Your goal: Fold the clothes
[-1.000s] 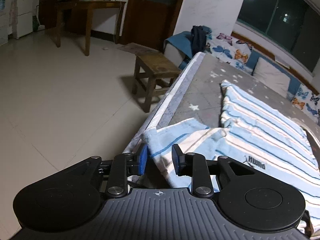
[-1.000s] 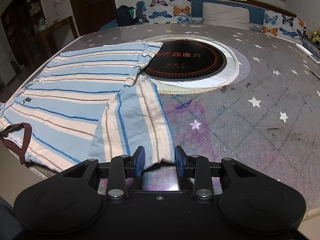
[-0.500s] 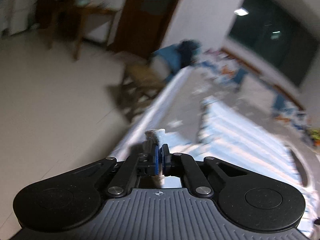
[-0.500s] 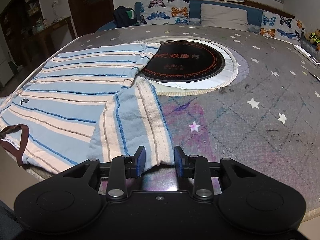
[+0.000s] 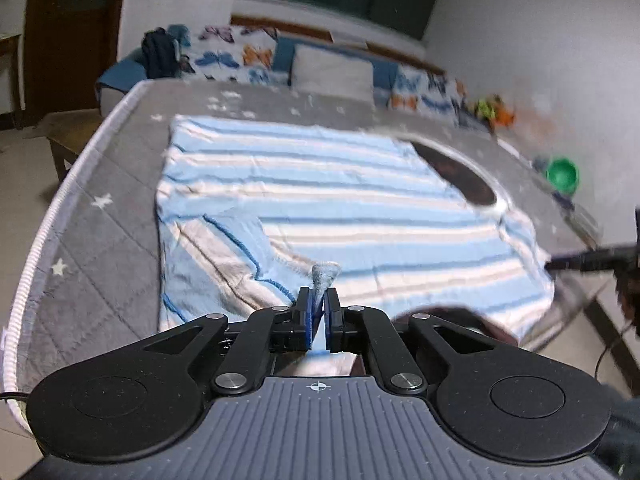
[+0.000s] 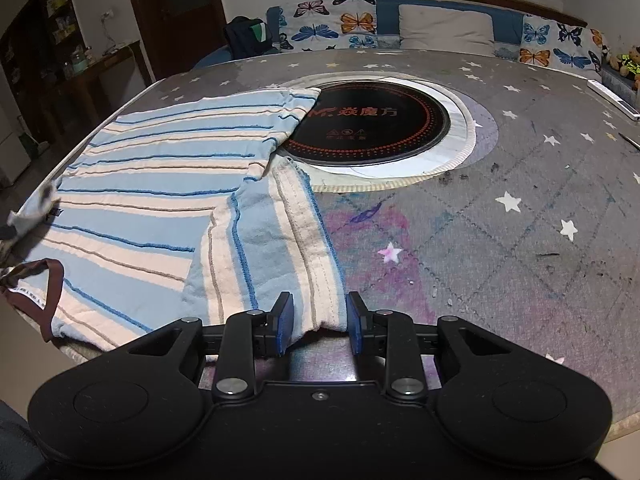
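Observation:
A blue and white striped shirt (image 5: 320,200) lies spread on the grey star-print table (image 5: 112,240); it also shows in the right wrist view (image 6: 152,184). My left gripper (image 5: 317,320) is shut on the end of the shirt's left sleeve (image 5: 324,276) and holds it above the shirt's body. My right gripper (image 6: 319,322) is open, its jaws on either side of the cuff of the right sleeve (image 6: 280,256), which lies flat on the table (image 6: 500,240). The brown collar (image 6: 50,292) hangs at the table's near edge.
A round black cooktop (image 6: 368,124) is set in the middle of the table, partly under the shirt's hem. A green cup (image 5: 562,174) stands at the table's far right. A butterfly-print sofa (image 6: 360,24) lies behind. A wooden stool (image 5: 64,136) stands left of the table.
My left gripper shut on the left sleeve end, lifted it and swung it over the shirt's body. My right gripper stayed open at the right sleeve cuff.

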The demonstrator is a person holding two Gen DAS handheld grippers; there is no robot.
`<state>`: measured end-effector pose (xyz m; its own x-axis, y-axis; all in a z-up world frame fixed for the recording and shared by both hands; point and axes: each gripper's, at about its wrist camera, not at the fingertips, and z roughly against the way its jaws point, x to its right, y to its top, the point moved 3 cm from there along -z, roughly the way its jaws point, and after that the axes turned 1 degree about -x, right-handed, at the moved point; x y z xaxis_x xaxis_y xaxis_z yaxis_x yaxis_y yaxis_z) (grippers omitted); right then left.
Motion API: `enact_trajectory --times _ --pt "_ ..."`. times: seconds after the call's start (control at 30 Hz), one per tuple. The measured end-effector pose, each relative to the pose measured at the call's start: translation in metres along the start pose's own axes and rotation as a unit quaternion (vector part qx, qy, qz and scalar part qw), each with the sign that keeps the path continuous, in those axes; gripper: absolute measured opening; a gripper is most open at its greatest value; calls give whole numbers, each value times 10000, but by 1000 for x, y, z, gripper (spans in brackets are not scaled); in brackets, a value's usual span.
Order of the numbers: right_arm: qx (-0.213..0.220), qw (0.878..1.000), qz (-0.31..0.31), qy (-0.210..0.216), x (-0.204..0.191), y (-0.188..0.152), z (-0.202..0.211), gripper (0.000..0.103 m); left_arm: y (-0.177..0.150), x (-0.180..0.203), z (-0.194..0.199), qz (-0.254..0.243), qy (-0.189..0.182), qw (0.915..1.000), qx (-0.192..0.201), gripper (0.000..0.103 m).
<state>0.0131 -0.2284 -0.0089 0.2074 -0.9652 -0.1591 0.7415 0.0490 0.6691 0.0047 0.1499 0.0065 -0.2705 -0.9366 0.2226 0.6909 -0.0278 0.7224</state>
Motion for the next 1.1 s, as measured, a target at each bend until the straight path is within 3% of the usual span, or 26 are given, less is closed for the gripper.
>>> enact_trajectory --times 0.1,0.17,0.23,0.33,0.53,0.7,0.9,1.1 --pt "-14 10000 88 -2 -2 0 -1 31 -1 1 3 -125 11 9999 -21 8" --pt "-16 10000 69 33 -3 1 -1 31 5 -3 13 -154 37 9997 194 17" --pt "-14 10000 32 78 -3 2 -2 24 11 -4 19 -137 140 9992 342 30" --pt "-12 9999 -24 146 -3 3 -2 15 18 -14 11 12 373 9988 306 30" --pt "192 9989 106 420 -19 15 13 14 9 -14 1 -19 426 9991 -10 30" --pt "374 9942 474 885 -51 37 21 14 -7 -4 20 -80 284 9995 -95 31" --pt "379 9816 1143 1482 -104 53 15 14 -35 5 48 1 422 9988 -261 32" --pt "63 9702 1589 1831 -141 53 -11 14 -59 1 84 137 928 9948 -391 34"
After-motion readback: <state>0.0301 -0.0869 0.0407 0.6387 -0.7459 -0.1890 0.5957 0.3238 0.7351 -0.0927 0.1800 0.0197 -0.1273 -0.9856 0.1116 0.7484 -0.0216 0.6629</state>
